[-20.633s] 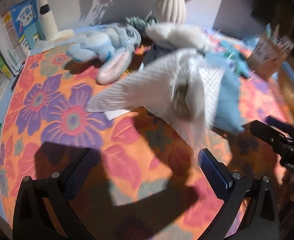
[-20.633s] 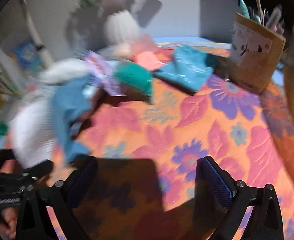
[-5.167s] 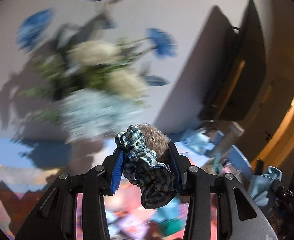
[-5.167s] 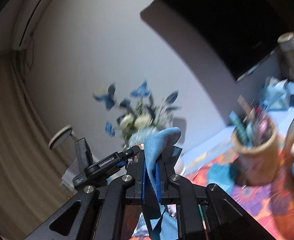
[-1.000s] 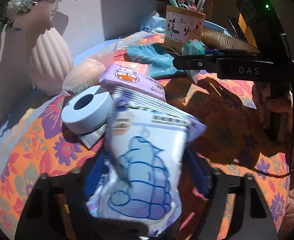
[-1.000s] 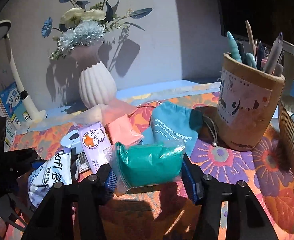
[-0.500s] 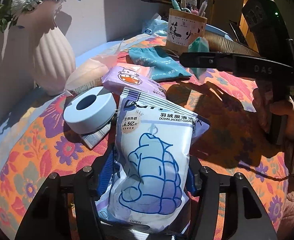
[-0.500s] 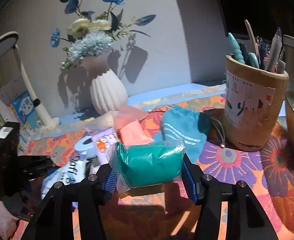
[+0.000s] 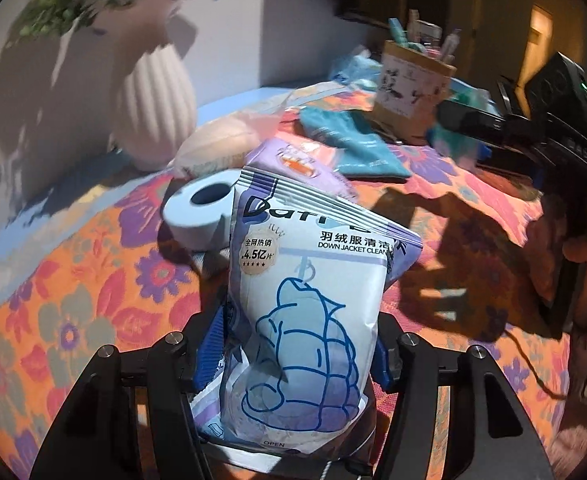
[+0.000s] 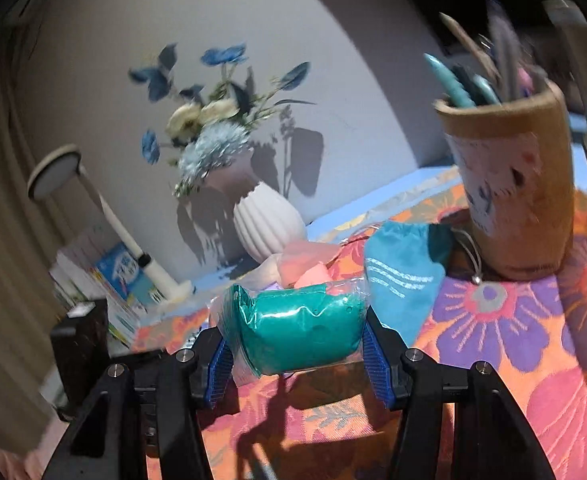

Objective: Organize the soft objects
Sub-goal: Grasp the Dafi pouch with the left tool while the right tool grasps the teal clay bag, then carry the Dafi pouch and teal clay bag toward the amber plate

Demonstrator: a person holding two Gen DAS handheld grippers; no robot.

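The right gripper (image 10: 297,354) clamps a green bagged bundle (image 10: 299,338) above the flowered cloth (image 10: 505,344); far behind stands a white vase (image 10: 267,224) (pen cup (image 10: 513,196) at right).

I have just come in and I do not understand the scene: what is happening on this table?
A person is tidying soft things on a flowered tablecloth, with a gripper in each hand. The left gripper is shut on a wipes pack, held in front of a tape roll and a purple pack. The right gripper is shut on a green bag, held above the cloth near a teal pouch and a pen cup. Neither item is set down yet.
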